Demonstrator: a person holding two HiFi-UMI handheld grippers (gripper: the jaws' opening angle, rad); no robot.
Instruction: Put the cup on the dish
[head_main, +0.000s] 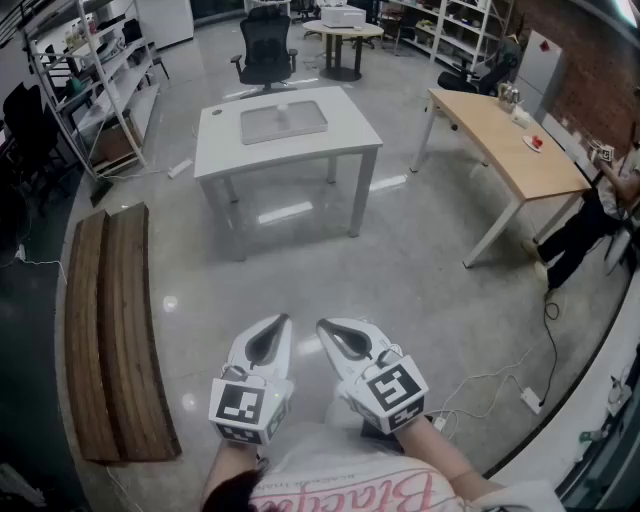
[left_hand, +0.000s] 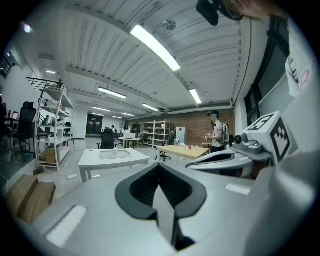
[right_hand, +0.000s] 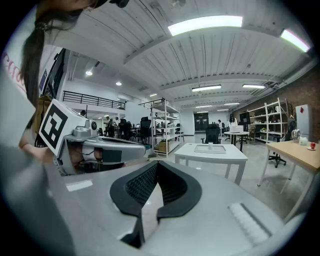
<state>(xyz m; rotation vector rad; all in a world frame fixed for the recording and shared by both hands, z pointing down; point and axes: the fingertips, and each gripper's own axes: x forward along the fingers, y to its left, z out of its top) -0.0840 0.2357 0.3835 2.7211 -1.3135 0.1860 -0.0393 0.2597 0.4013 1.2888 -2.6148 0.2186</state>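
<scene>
The left claw (head_main: 277, 328) and right claw (head_main: 328, 330) are closed and empty, near the body. The likely cup (head_main: 283, 106) sits on the far counter (head_main: 220, 140); best to step close before opening.

White table (head_main: 285, 135); polished concrete floor (head_main: 420, 270)

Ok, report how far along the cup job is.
Done: nothing that shows. What looks like a small cup stands at the far edge of the flat tray on the white table; too small to tell whether it is on it. In hand: nothing; left gripper and right gripper are shut, empty, near the body. Left: walk over, grip the cup, set it on the tray.
</scene>
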